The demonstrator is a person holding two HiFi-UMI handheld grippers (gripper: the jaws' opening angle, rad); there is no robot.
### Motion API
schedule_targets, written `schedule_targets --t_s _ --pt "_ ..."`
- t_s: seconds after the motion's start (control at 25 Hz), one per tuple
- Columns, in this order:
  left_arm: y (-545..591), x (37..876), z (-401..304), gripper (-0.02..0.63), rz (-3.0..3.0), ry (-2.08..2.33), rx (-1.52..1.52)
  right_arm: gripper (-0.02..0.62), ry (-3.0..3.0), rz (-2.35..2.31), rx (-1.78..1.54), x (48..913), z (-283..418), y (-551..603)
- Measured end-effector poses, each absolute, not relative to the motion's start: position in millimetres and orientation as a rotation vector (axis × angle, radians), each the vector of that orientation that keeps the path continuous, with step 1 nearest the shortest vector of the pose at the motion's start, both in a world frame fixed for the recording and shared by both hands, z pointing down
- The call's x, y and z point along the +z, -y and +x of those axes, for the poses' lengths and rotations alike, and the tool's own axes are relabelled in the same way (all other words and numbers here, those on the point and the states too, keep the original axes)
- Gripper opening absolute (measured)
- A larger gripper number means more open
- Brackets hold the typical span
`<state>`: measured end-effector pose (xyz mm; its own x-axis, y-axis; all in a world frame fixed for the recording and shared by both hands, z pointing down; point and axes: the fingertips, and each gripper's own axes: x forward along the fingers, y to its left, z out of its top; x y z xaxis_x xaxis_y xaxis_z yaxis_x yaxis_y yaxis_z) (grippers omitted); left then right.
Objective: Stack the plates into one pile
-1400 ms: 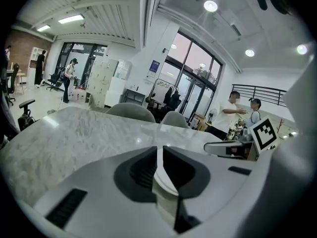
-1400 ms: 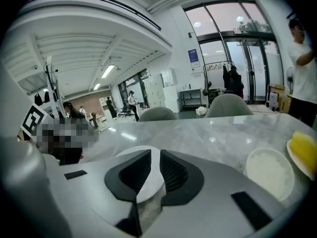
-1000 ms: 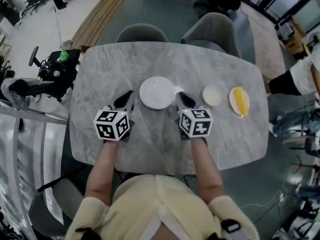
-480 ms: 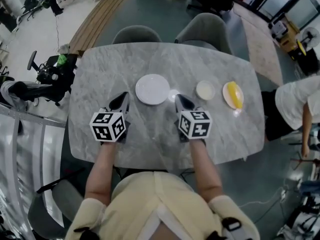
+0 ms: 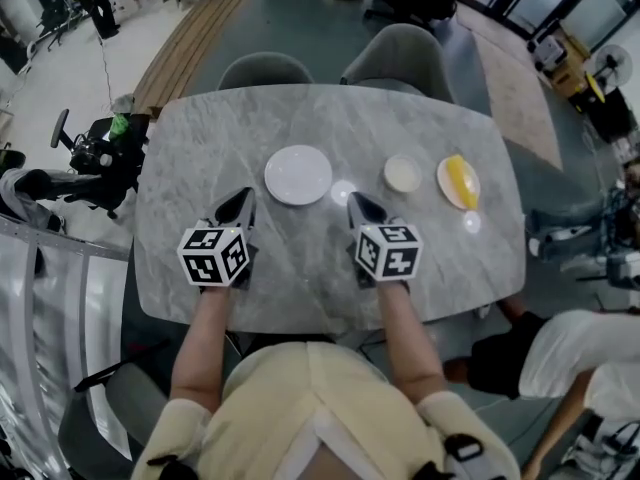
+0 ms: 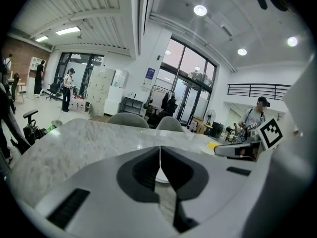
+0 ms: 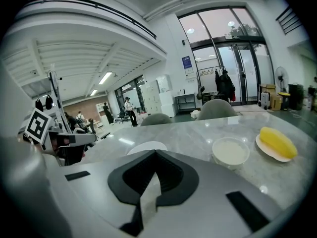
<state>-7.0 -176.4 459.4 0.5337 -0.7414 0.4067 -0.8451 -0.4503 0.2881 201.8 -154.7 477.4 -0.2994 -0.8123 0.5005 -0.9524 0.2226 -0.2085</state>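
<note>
On the grey marble table (image 5: pixel 200 138) lies a large white plate (image 5: pixel 298 175) (image 7: pixel 146 147), empty. To its right come a small white dish (image 5: pixel 403 174) (image 7: pixel 230 152) and a plate holding a yellow object (image 5: pixel 458 182) (image 7: pixel 276 143). My left gripper (image 5: pixel 243 200) (image 6: pixel 159 148) sits left of and nearer than the large plate, shut and empty. My right gripper (image 5: pixel 355 204) (image 7: pixel 155 153) is to the plate's right and nearer, also shut with nothing in it. Neither touches a plate. In the left gripper view, part of the large plate (image 6: pixel 161 176) shows behind the jaws.
Two grey chairs (image 5: pixel 265 68) (image 5: pixel 400 53) stand at the table's far side. A scooter (image 5: pixel 90 153) is parked off the left edge. A person in a white top (image 5: pixel 560 358) is by the table's near right corner.
Both grippers have drawn back from the large plate's sides toward me. The right gripper's jaws have closed. A person at the right has moved round toward the near corner.
</note>
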Motion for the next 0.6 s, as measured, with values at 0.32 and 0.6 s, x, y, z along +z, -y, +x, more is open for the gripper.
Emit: schedule_targets --t_s 0.32,0.6 --pt "169.4 461.0 -2.8 0.008 2.318 1.275 0.318 0.003 2.21 1.673 0.736 479.0 208.7 142.8" --pt "158.0 464.2 -4.6 0.008 2.3 1.262 0.329 0.003 2.228 1.662 0.743 473.9 206.3 133.6"
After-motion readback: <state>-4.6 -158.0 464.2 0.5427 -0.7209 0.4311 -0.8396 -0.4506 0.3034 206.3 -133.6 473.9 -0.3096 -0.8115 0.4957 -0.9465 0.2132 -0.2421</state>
